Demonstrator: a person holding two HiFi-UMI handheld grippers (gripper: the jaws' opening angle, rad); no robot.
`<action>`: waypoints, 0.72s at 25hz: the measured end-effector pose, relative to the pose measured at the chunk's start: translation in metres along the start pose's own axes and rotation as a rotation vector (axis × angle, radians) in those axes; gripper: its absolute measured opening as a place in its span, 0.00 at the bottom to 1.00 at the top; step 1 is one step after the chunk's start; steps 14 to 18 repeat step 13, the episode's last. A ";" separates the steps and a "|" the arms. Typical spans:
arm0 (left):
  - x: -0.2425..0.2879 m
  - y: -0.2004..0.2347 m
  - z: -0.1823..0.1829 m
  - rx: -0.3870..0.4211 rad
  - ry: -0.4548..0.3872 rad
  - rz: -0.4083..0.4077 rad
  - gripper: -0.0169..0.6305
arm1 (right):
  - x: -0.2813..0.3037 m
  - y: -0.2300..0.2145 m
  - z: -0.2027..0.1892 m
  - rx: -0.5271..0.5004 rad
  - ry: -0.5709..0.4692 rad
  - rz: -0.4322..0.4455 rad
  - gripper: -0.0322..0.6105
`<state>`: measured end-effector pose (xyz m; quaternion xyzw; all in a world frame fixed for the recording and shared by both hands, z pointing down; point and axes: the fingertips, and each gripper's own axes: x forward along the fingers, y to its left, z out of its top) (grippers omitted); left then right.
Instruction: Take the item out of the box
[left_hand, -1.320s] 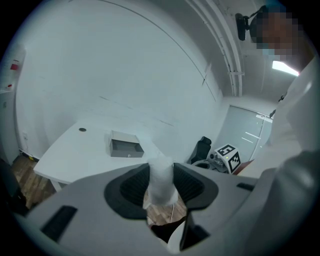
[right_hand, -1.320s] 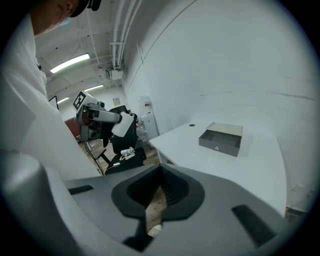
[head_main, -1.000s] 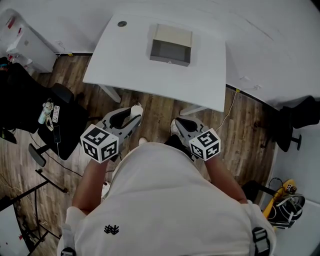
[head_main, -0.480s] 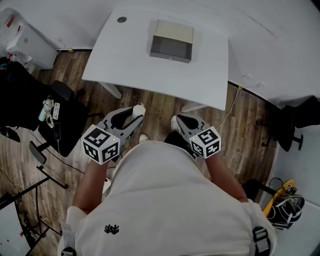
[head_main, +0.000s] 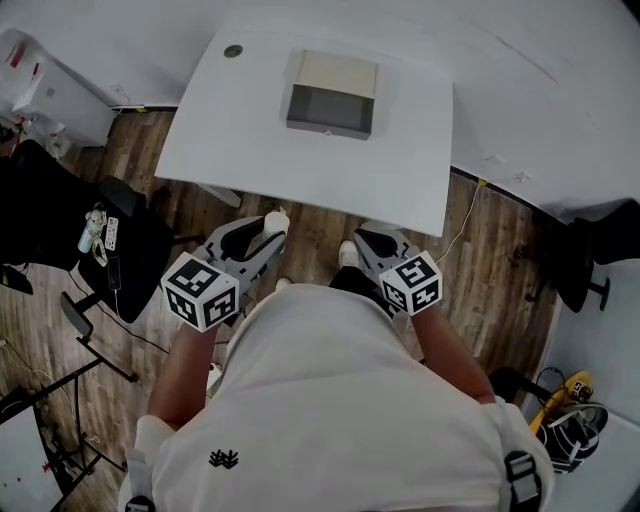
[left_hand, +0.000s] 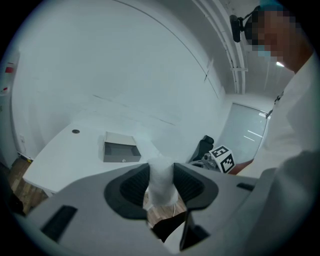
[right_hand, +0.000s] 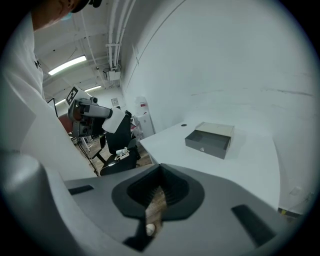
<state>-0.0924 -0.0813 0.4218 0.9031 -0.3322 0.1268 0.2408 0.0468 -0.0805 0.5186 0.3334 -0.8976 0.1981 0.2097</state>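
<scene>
A grey open-fronted box (head_main: 332, 92) with a beige top stands on the white table (head_main: 250, 130), far from both grippers; it also shows as the box (left_hand: 120, 150) and the box (right_hand: 210, 140). My left gripper (head_main: 270, 222) is held low over the wooden floor, short of the table's near edge. It is shut on a white, soft-looking item (left_hand: 160, 172) that stands up between the pads. My right gripper (head_main: 358, 245) hangs beside it at the same height. Its jaws are together with nothing in them, as the right gripper (right_hand: 159, 200) shows.
A black office chair (head_main: 110, 235) with small things on its seat stands to the left. A cable (head_main: 460, 215) runs along the floor by the table's right leg. Another dark chair (head_main: 590, 255) and a bag (head_main: 565, 410) are at the right.
The table and box have shifted slightly left in the head view. Both grippers stay where they were, the left still holding the white item.
</scene>
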 end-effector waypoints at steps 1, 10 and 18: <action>0.005 0.000 0.002 -0.004 0.002 0.005 0.27 | -0.001 -0.006 -0.001 0.003 0.004 0.004 0.06; 0.052 0.004 0.031 -0.016 0.010 0.055 0.27 | -0.002 -0.063 0.013 -0.005 0.017 0.042 0.06; 0.065 0.006 0.037 -0.016 0.013 0.070 0.27 | -0.002 -0.077 0.015 -0.014 0.023 0.055 0.06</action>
